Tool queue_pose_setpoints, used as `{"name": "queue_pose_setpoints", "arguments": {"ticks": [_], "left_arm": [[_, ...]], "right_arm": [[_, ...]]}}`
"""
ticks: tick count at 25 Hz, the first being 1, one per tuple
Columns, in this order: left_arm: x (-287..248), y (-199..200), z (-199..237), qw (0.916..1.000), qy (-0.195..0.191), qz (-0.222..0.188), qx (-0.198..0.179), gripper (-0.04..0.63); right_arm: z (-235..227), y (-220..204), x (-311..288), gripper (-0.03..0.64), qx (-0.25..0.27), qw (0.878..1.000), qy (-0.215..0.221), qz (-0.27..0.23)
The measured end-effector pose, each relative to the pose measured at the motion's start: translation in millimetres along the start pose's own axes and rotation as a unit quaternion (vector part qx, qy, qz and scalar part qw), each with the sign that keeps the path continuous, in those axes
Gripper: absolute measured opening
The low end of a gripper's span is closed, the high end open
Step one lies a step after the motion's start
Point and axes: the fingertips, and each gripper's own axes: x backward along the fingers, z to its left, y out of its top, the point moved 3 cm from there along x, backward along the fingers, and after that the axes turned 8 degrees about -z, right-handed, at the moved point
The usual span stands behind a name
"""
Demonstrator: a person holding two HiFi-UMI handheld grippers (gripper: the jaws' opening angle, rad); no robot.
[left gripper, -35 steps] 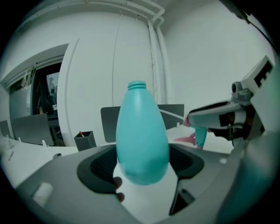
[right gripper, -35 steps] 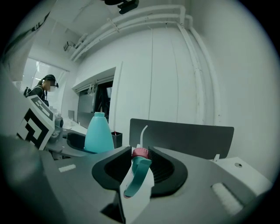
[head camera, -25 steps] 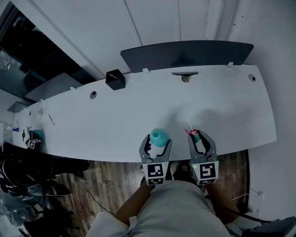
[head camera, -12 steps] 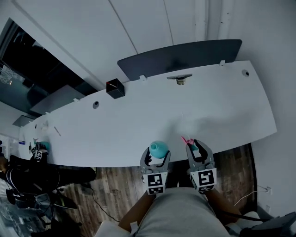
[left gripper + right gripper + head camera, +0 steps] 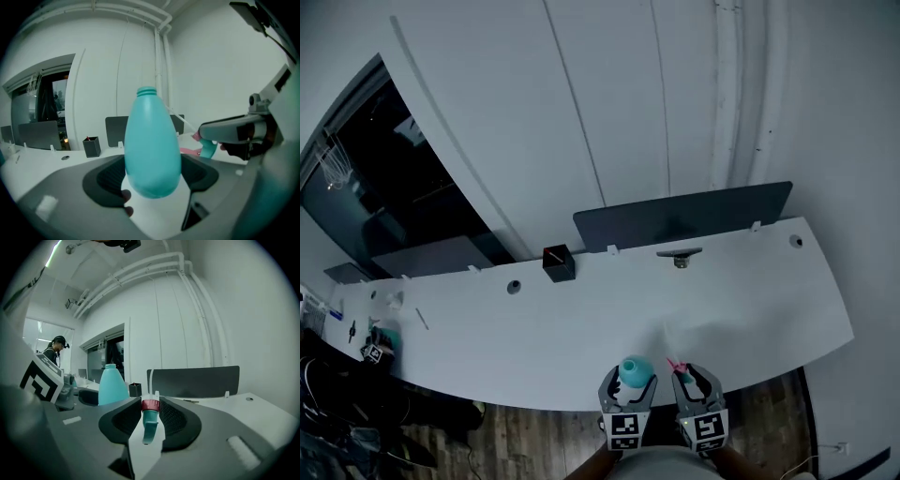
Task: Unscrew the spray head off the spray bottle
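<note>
1. The spray head (image 5: pixel 149 414) is off the bottle (image 5: pixel 152 145). The bottle's threaded neck stands bare and open at the top, and the head's thin dip tube is clear of it, so the unscrewing is judged done.
2. The head is clamped by the right gripper (image 5: pixel 694 386). Its jaws are narrowed on the part just under the red collar, with the trigger hanging down between them and the tube pointing up. This grip is judged to suit twisting, since the collar is the part that turns.
3. The bottle is gripped round its wide lower body by the left gripper (image 5: pixel 626 389). The jaws are spread far to take its girth, and the bottle is kept upright, presumably so that it cannot spin or spill.
4. Both parts are held side by side but apart, over the near edge of the worktop (image 5: pixel 581 328) towards its right half. Neither is seen resting on it.
5. The rest of the worktop is nearly bare. A small black box (image 5: pixel 559 264) stands at the far edge, and a dark panel (image 5: pixel 684 217) rises behind that edge.
6. It cannot be told whether liquid remains in the bottle. A tilt of the open neck is judged the main risk.
</note>
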Motion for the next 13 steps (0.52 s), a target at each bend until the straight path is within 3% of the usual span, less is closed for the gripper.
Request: {"name": "queue_pose_setpoints", "arguments": {"ticks": [13], "left_arm": [[-3.6,7.2,24.9,0.9996,0.015,-0.02,0.014,0.367]], "right_arm": [[17.4,6.9,-14.9,0.12,0.024,1.0,0.017,-0.003]]}}
